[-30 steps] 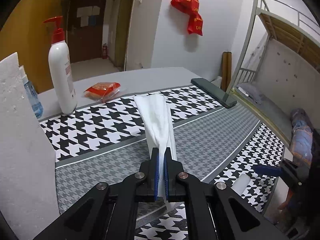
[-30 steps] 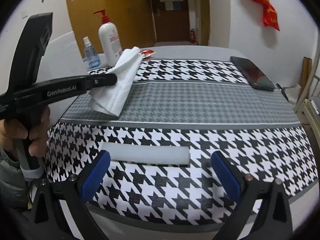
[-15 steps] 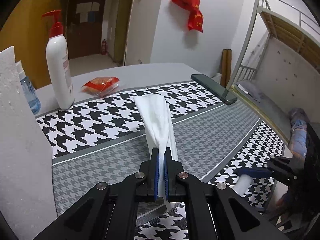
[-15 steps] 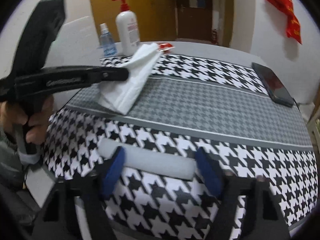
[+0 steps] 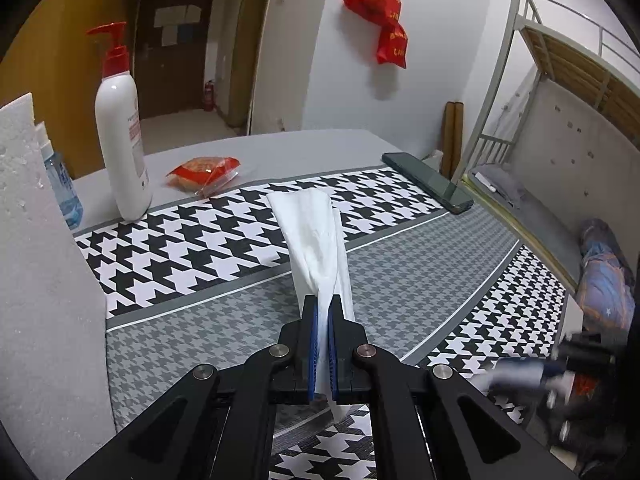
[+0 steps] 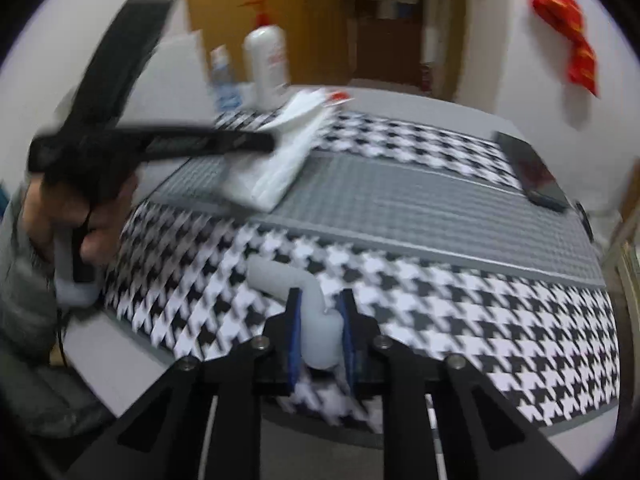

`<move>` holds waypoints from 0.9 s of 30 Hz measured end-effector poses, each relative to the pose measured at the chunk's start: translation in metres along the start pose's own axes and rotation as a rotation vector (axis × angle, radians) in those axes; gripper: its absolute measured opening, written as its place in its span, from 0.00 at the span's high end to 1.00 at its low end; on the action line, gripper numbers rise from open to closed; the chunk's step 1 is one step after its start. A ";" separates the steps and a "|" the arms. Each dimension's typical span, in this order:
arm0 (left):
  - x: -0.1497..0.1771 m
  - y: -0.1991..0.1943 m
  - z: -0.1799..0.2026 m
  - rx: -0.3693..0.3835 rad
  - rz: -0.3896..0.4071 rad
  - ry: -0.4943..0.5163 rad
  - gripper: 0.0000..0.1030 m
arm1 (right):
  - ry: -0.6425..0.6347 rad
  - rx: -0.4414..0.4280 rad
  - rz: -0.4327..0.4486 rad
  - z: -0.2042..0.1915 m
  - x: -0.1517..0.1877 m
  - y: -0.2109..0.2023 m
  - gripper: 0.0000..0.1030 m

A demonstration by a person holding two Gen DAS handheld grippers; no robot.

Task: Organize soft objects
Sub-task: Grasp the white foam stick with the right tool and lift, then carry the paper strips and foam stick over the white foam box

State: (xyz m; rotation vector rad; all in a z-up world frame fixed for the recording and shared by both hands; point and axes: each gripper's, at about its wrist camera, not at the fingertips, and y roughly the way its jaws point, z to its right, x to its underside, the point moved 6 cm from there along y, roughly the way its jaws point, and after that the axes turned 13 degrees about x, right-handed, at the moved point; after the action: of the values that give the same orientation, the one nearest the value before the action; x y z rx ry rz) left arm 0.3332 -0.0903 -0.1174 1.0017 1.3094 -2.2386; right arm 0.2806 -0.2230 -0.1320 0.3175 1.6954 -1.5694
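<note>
A table (image 5: 280, 148) covered with a black-and-white houndstooth cloth (image 5: 192, 248) stands in a room with a bunk bed (image 5: 560, 92) to one side. The left gripper (image 5: 324, 312) has its jaws pressed together on the near end of a white folded tissue (image 5: 316, 236), which stretches away over the cloth's grey band. The right gripper (image 6: 320, 308) has just been closing its jaws and now pinches a white foam strip (image 6: 316, 320), bent between the pads at the cloth's near edge. A pump bottle (image 5: 120, 128), a red packet (image 5: 204, 170) and a phone (image 5: 428, 182) sit farther back.
</note>
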 end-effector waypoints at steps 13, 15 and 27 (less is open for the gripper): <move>0.002 0.005 0.004 0.006 -0.015 0.013 0.96 | 0.024 0.067 -0.029 0.008 0.008 0.015 0.74; 0.002 0.005 0.004 0.004 -0.015 0.014 0.96 | 0.019 0.068 -0.023 0.004 0.006 0.017 0.72; 0.000 -0.005 0.015 0.038 0.021 0.033 0.96 | 0.115 0.043 0.007 0.011 -0.007 0.014 0.78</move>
State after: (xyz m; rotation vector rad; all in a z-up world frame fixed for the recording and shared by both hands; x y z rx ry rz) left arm 0.3241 -0.1001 -0.1096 1.0653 1.2686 -2.2476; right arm 0.2986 -0.2281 -0.1369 0.4427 1.7474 -1.6104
